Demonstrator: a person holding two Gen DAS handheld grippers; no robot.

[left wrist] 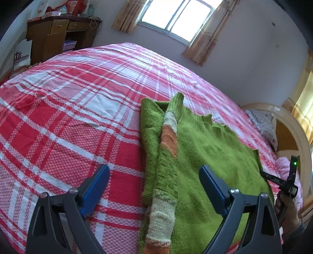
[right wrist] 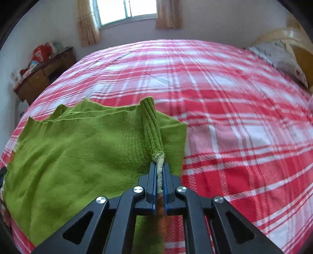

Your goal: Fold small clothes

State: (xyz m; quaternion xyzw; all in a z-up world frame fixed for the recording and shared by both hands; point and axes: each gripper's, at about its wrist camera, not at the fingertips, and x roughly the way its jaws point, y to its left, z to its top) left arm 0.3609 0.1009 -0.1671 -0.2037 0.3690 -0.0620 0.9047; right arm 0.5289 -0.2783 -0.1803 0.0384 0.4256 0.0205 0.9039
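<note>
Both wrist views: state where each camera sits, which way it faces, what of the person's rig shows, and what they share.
Left wrist: sits on the left gripper, faces down across the red-and-white plaid bedspread toward the window; its blue pads stand open, and a hand shows at the right edge.
Right wrist: sits on the right gripper, which is shut on the striped sleeve, faces the same window.
Shared: green knitted sweater, bedspread, window, wooden desk.
</note>
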